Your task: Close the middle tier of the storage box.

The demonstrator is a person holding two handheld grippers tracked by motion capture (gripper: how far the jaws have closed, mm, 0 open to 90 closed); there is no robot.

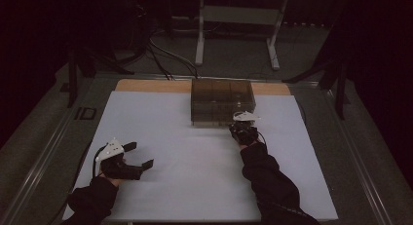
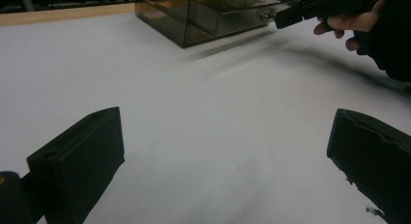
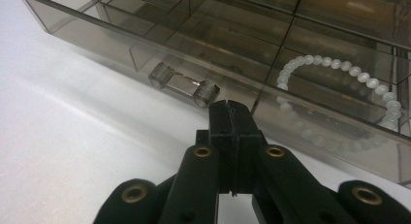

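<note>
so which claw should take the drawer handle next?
Right. The right claw, shut, sits just beside the clear handle on the smoked organizer box. The left claw rests open on the white mat, well away.

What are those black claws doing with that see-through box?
A person holds a claw in each hand at a white table. The right claw is pinched shut, its tip right beside the clear handle on the smoky plastic box's drawer, gripping nothing. A white bead bracelet lies inside. The left claw rests wide open on the table, away from the box.
</note>
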